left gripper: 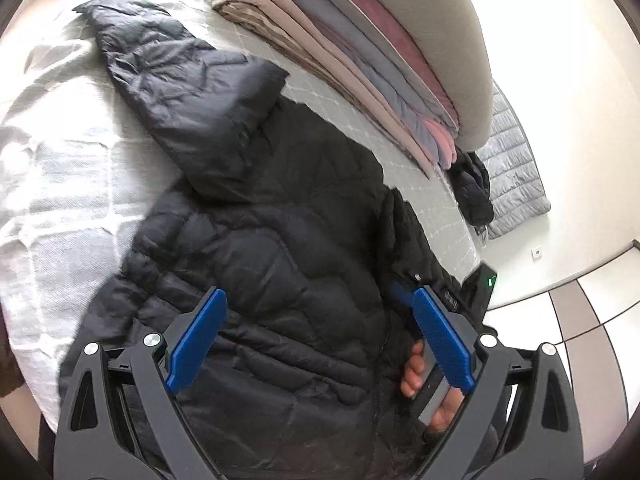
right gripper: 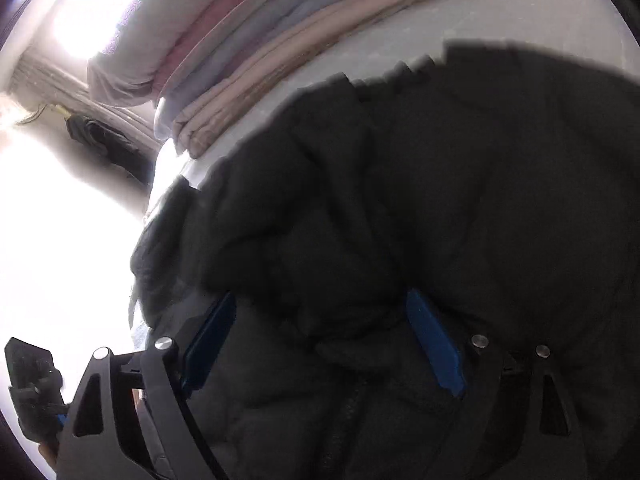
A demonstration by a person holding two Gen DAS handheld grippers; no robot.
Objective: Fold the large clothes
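Observation:
A large black puffer jacket (left gripper: 260, 240) lies spread on a bed with a white quilted cover (left gripper: 60, 184), one sleeve stretched to the far left. My left gripper (left gripper: 320, 304) is open just above the jacket's lower body, blue pads wide apart and empty. In the right wrist view the jacket (right gripper: 440, 200) fills the frame, blurred and dark. My right gripper (right gripper: 320, 312) is open, its blue pads apart with bunched jacket fabric lying between them. The right gripper also shows in the left wrist view (left gripper: 476, 292) at the jacket's right edge, a hand behind it.
A stack of folded blankets (left gripper: 344, 52) in beige, grey and pink lies along the far side of the bed under a pale headboard (left gripper: 460, 40). Another dark garment (left gripper: 472, 188) and a grey quilt (left gripper: 516, 176) sit beyond. Tiled floor (left gripper: 580, 320) is at the right.

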